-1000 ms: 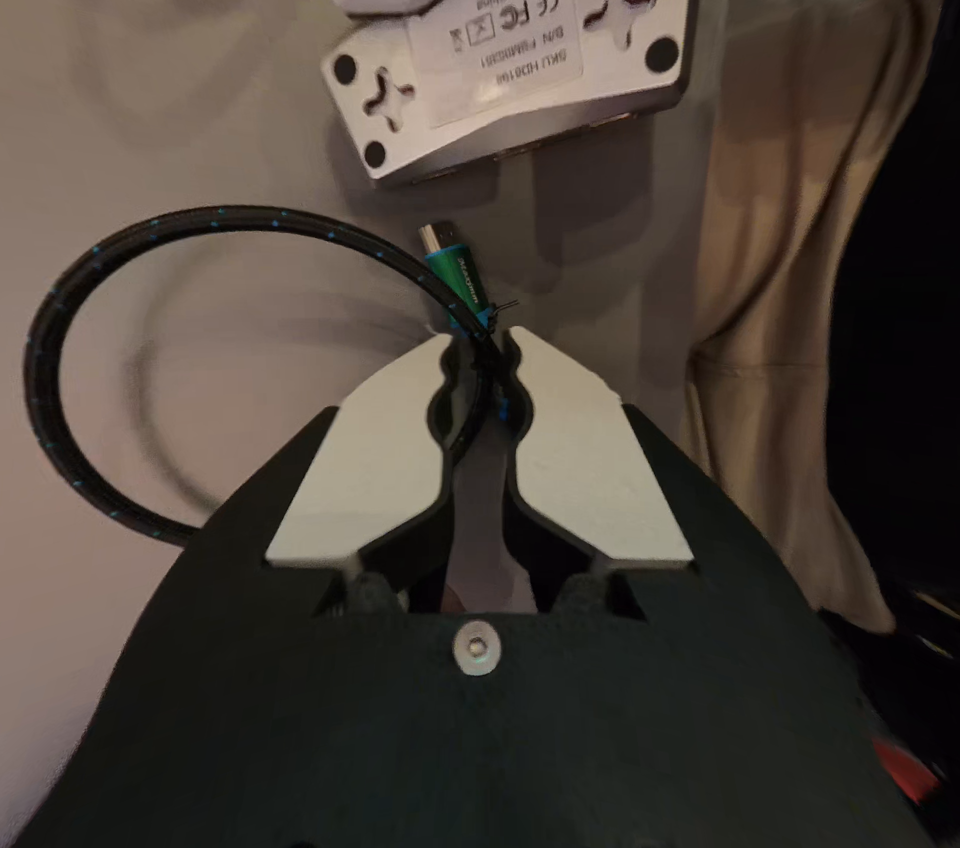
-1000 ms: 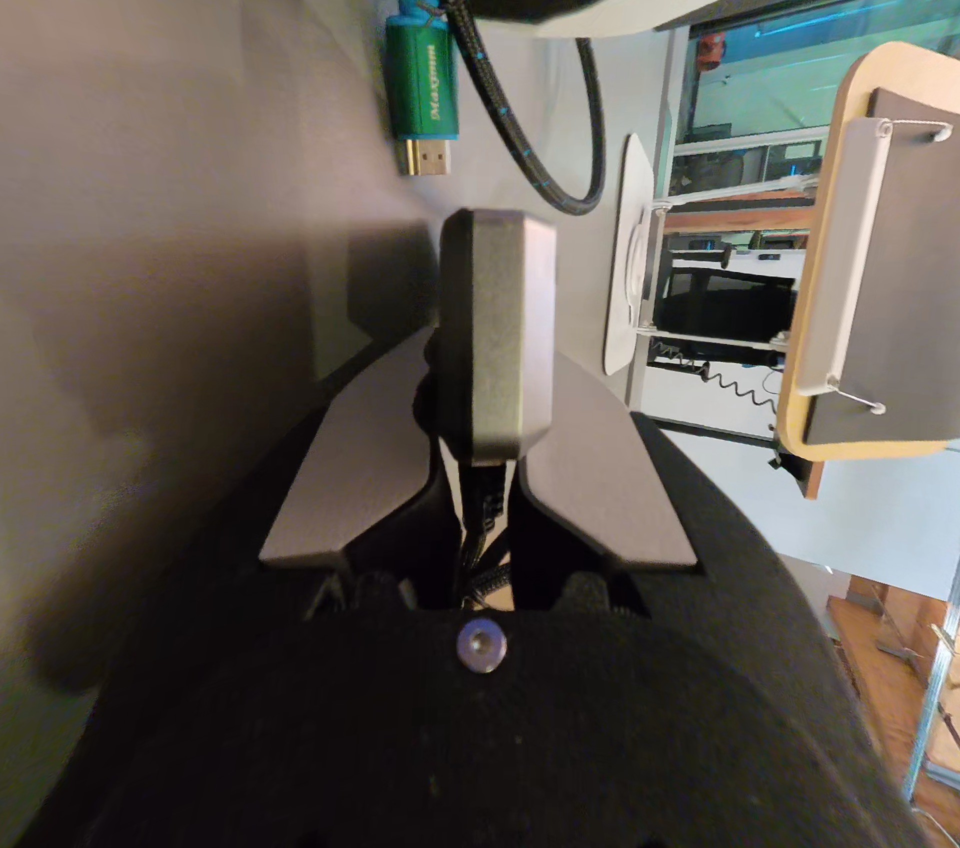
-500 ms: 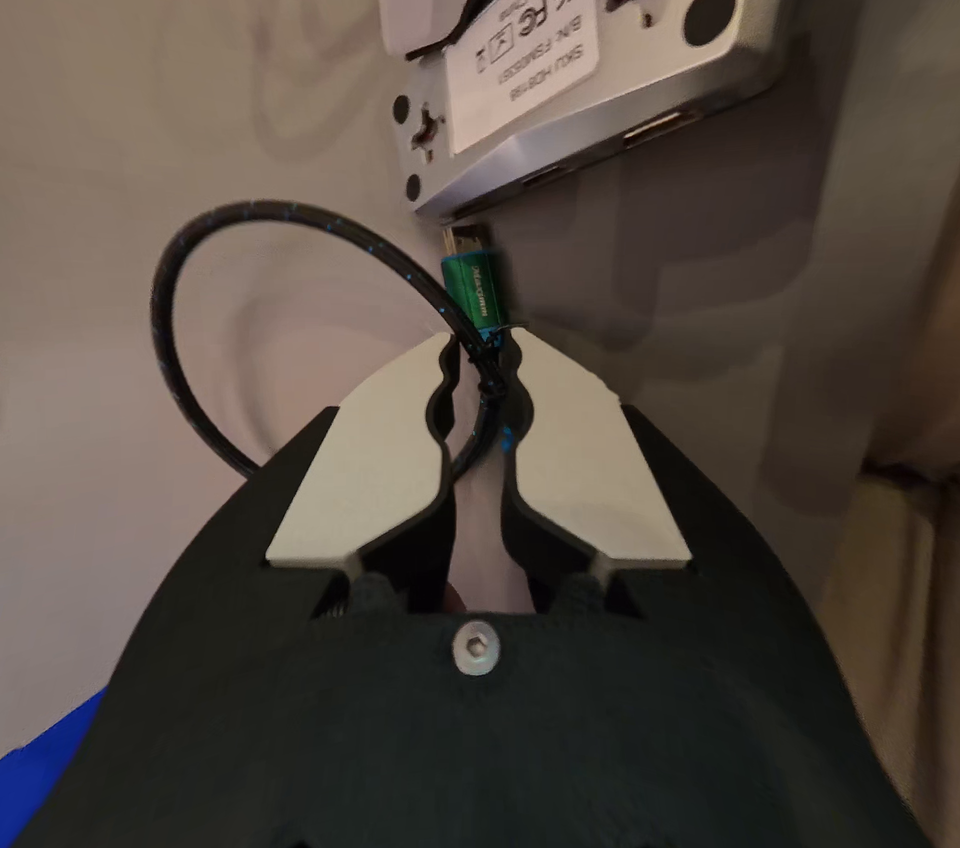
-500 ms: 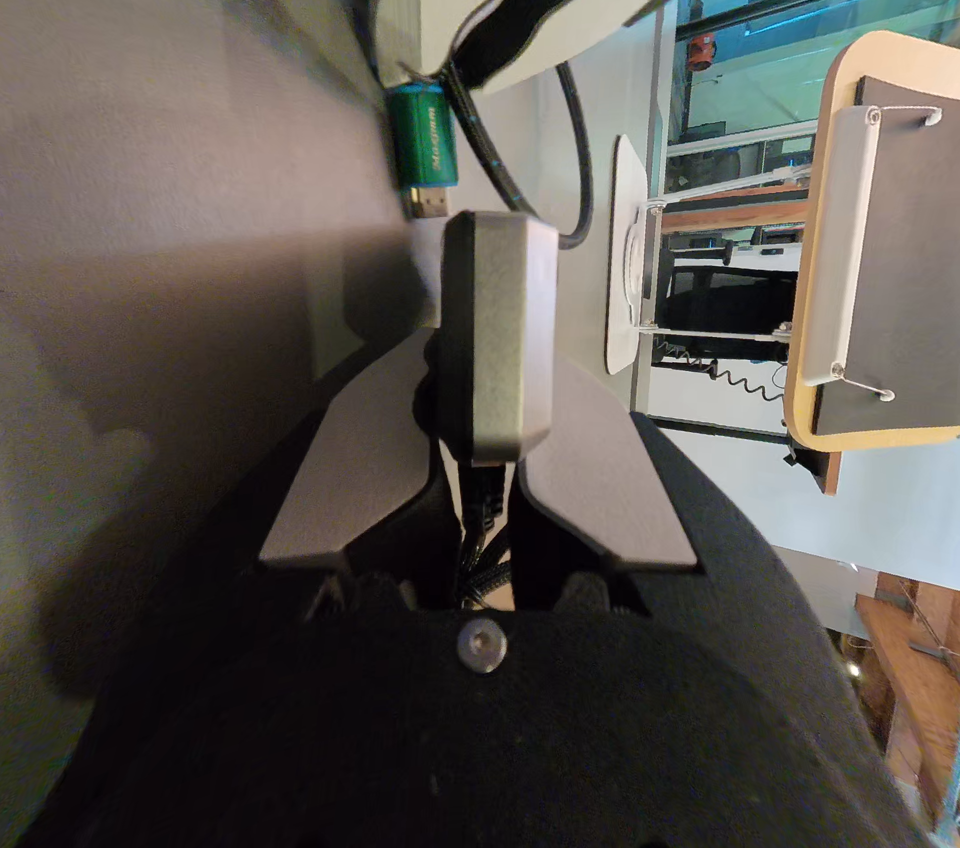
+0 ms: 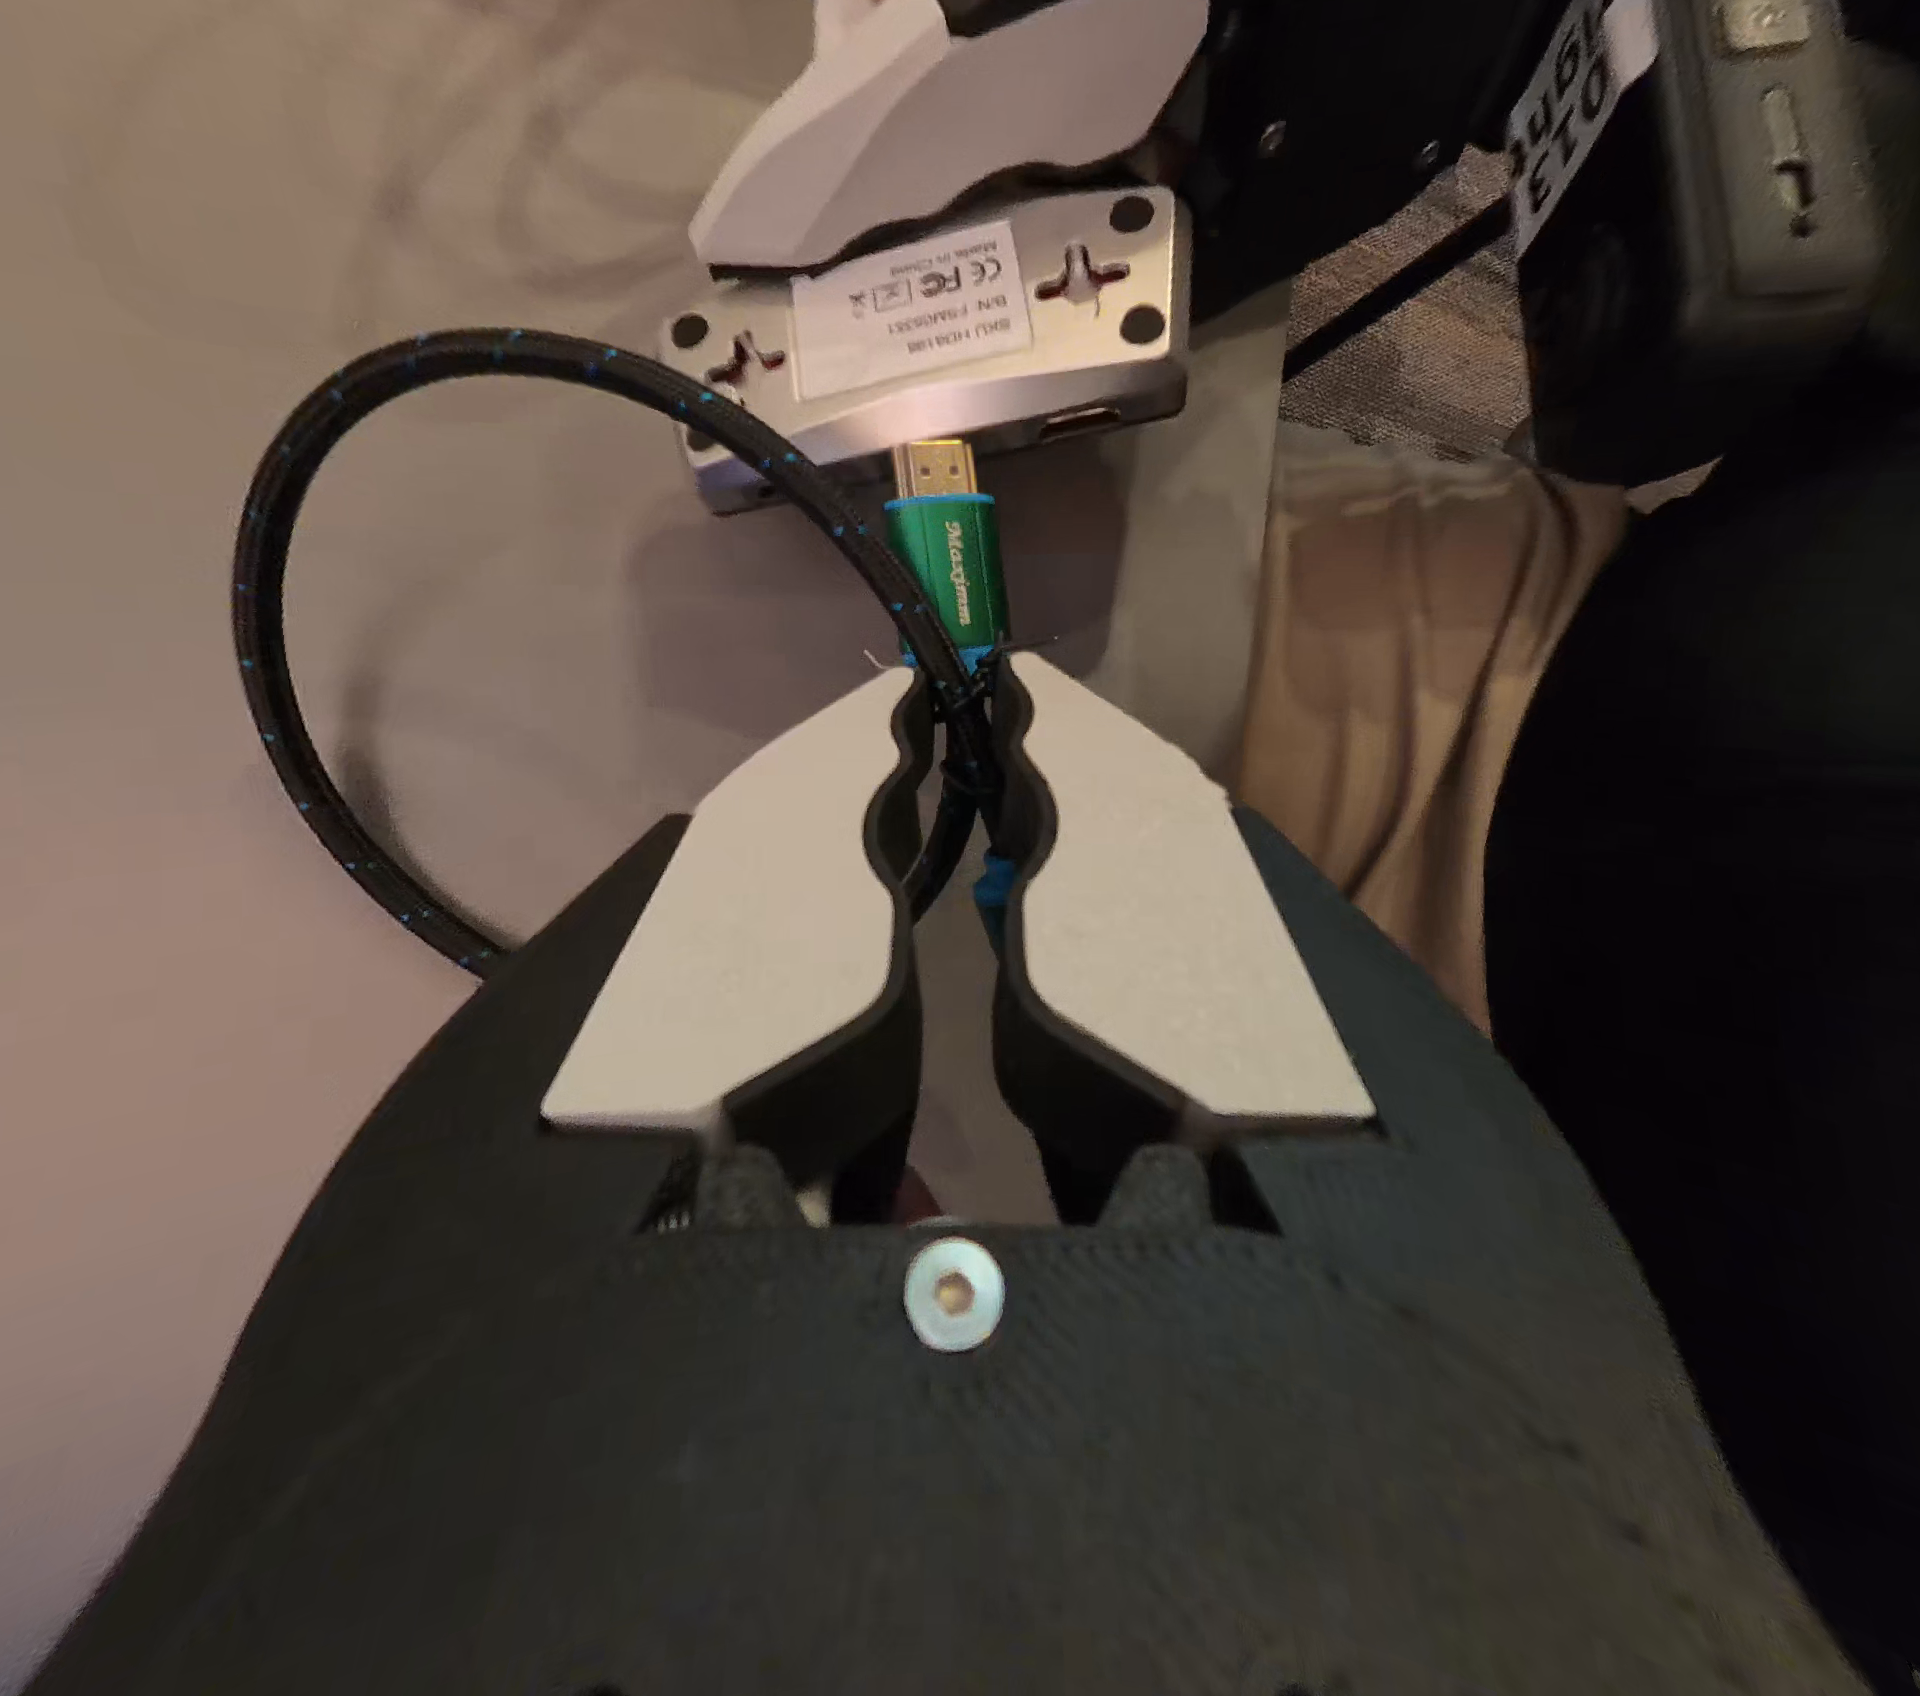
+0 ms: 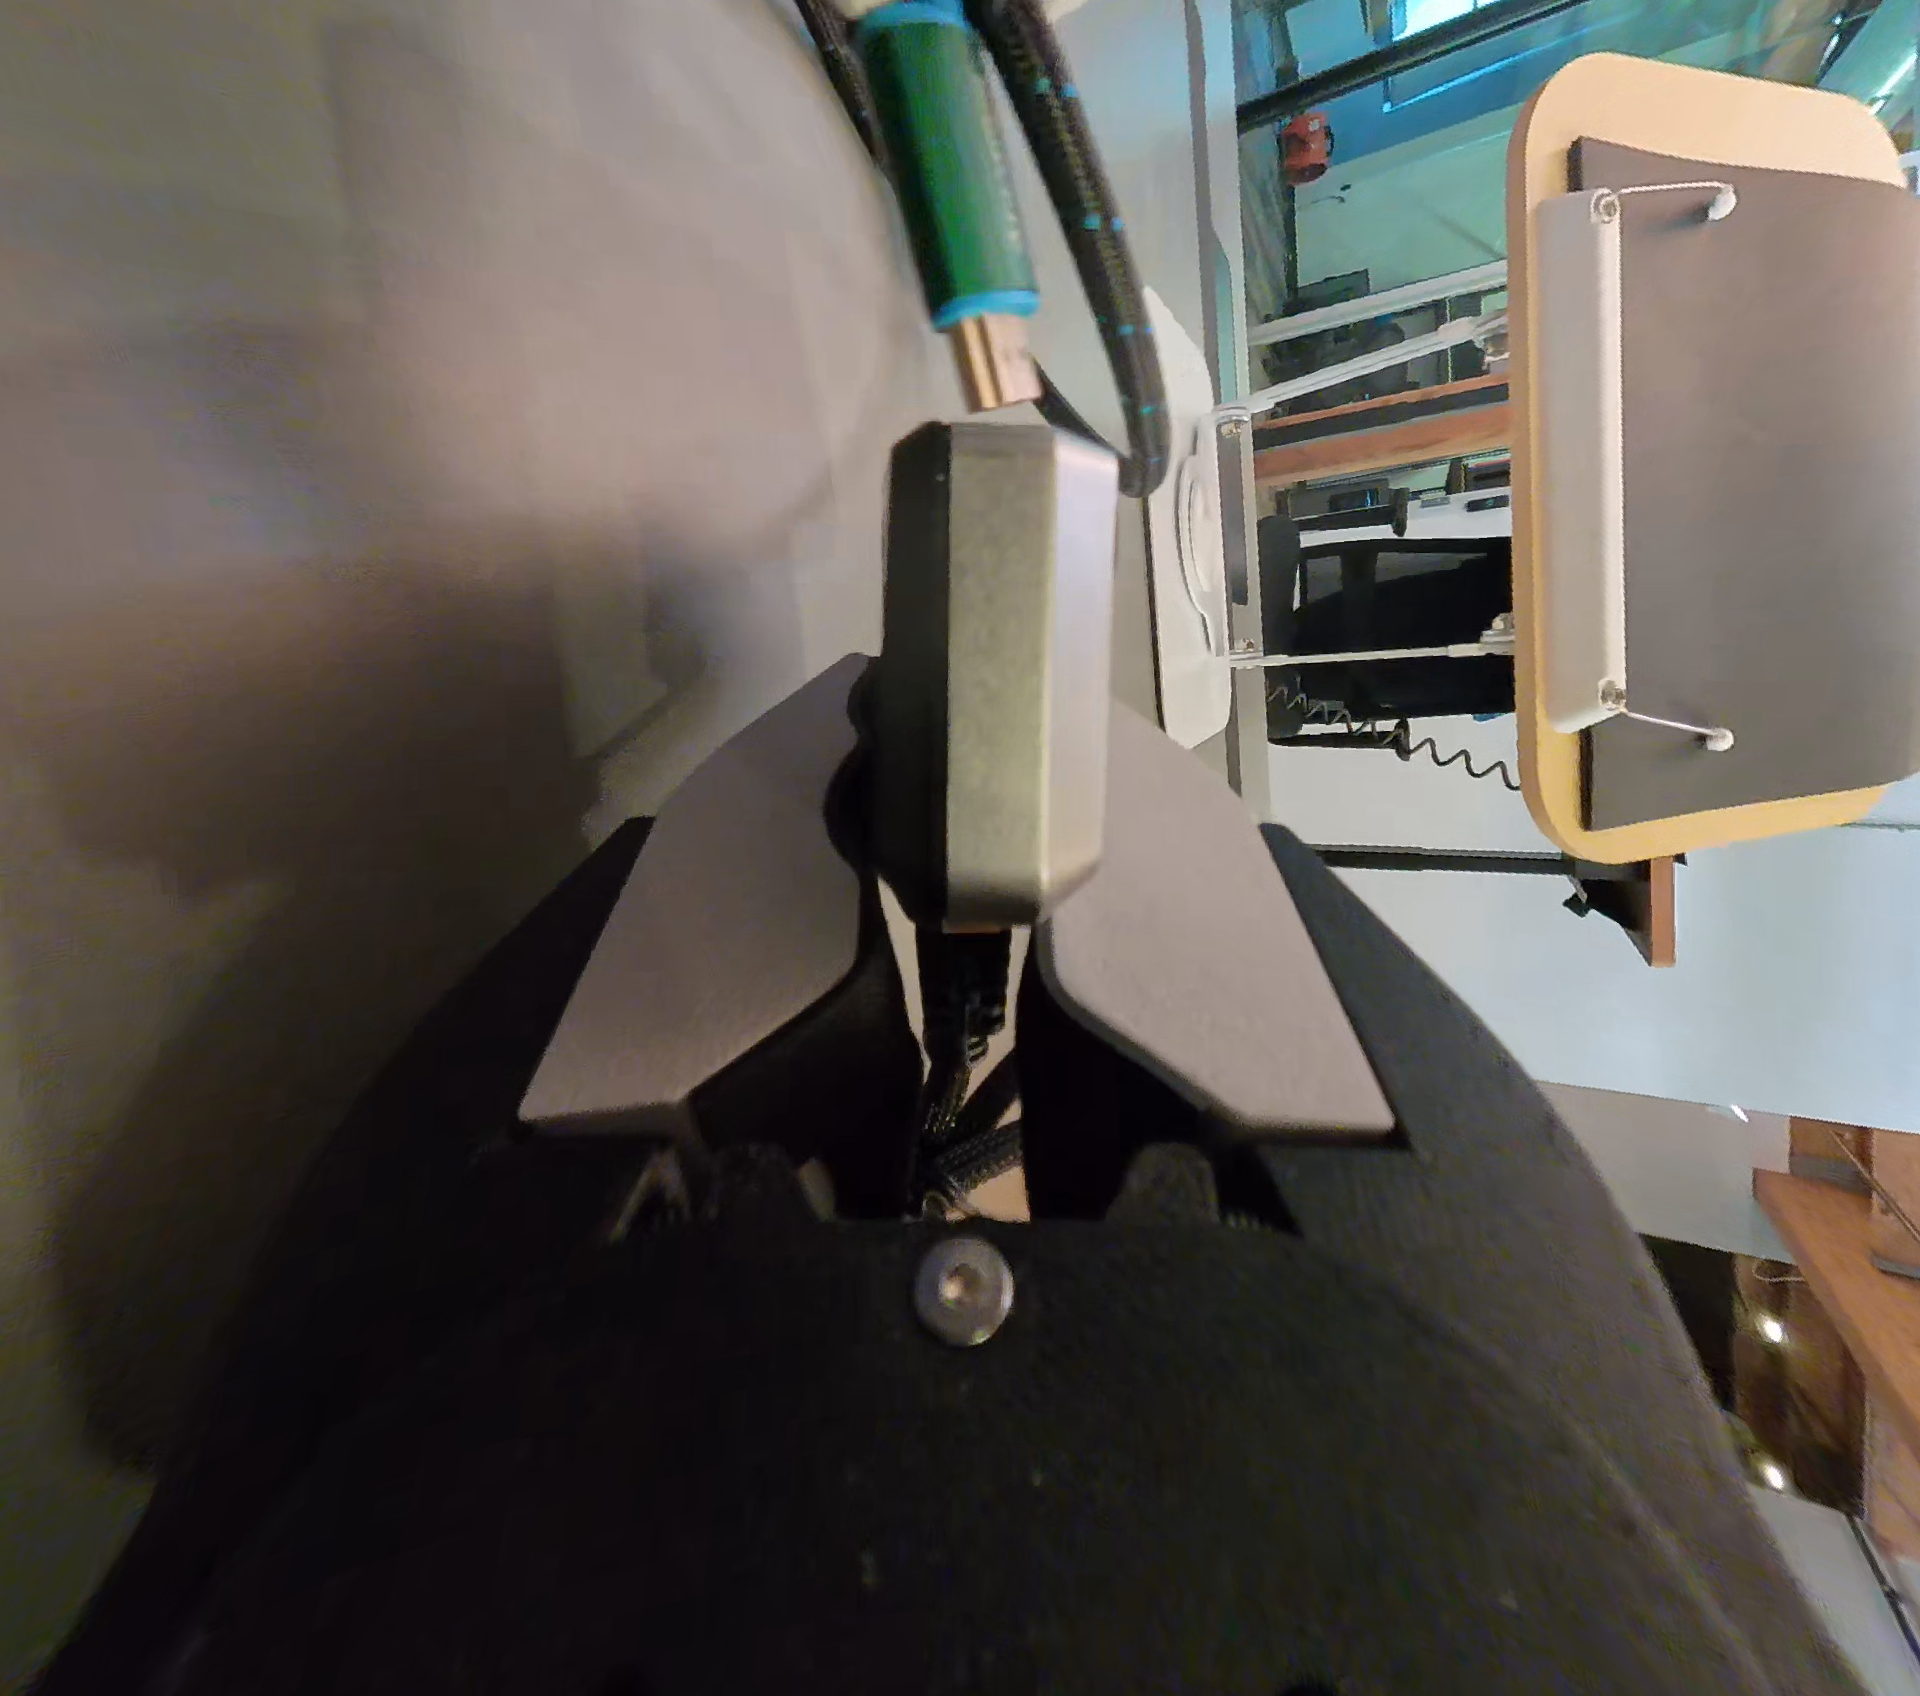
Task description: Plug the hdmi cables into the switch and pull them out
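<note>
The left gripper (image 5: 961,690), closed on the HDMI cable (image 5: 940,566), has brought its plug to the port of the switch (image 5: 925,358), gripped by the right gripper (image 6: 982,711), so insertion seems next

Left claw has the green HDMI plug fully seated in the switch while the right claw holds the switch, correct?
Not seated. In the left wrist view the green HDMI plug has its gold tip at the switch port, mostly exposed. The left claw grips its cable; the right claw holds the switch.
</note>
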`<state>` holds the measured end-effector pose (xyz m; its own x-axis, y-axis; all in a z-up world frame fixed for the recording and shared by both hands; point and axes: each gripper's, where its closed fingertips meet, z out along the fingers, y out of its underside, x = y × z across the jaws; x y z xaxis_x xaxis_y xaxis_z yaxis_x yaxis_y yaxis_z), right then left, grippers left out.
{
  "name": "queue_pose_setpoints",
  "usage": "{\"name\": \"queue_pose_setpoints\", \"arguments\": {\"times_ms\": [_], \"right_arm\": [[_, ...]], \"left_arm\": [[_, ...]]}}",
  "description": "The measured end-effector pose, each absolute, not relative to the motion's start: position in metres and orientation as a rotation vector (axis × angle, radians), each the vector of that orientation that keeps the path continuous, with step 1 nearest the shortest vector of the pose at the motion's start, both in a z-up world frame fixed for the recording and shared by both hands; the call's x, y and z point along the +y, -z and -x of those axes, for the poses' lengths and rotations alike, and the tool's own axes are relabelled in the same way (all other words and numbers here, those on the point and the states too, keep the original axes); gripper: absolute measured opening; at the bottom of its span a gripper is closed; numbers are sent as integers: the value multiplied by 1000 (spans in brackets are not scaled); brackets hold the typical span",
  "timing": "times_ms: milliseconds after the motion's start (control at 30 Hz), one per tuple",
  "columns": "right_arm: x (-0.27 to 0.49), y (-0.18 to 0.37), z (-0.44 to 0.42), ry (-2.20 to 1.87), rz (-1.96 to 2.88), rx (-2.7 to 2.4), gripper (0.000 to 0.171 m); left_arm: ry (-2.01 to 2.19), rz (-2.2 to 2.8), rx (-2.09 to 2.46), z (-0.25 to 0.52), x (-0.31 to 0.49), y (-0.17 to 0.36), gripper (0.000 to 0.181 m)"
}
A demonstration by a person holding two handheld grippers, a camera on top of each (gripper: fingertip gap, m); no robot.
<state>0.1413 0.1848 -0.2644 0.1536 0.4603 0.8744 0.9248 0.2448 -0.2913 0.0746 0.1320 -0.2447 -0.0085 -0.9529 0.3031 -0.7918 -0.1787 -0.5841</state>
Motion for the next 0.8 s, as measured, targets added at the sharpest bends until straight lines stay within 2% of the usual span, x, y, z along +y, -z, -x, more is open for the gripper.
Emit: {"name": "queue_pose_setpoints", "arguments": {"times_ms": [500,800], "right_arm": [[189,244,-142,667,1256,-1440,22],[189,239,-142,690,1233,-1415,22]], "left_arm": [[1339,2127,1672,-76,131,234,10],[1382,2136,1692,-76,127,234,10]]}}
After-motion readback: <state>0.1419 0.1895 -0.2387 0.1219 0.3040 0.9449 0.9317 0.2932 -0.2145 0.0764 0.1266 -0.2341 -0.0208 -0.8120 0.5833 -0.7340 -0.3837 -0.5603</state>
